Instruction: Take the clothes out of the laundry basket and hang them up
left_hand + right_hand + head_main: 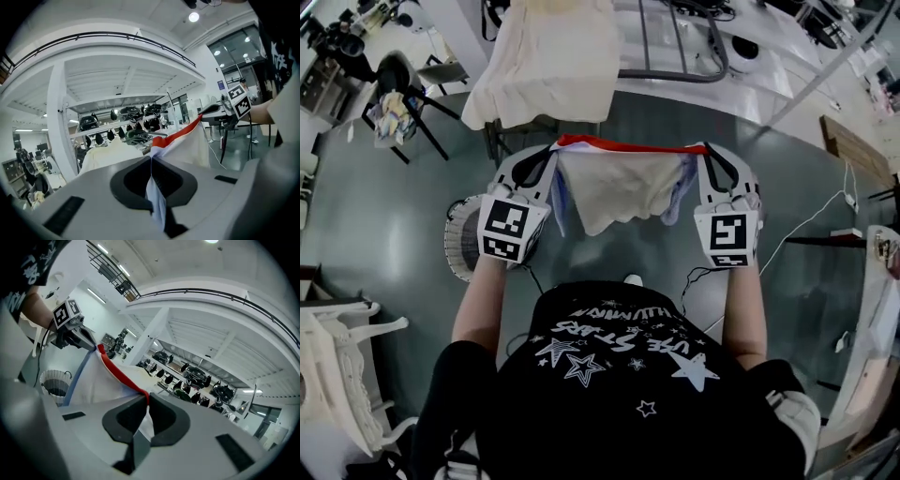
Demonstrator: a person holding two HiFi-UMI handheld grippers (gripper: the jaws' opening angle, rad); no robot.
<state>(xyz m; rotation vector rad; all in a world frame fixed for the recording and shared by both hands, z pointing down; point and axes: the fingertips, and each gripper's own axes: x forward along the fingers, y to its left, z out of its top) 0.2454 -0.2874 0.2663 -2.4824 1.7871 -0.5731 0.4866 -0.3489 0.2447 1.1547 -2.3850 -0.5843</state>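
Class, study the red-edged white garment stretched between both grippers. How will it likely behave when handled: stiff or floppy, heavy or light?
Probably floppy: the garment sags and folds below its taut red edge. Likely light: thin pinches by the left gripper and right gripper carry it. It would probably slump if one corner were released.

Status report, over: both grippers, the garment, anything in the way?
Left gripper shut on garment. Right gripper shut on garment. Garment stretched between them, red edge on top. Rack ahead, cream cloth draped on it.
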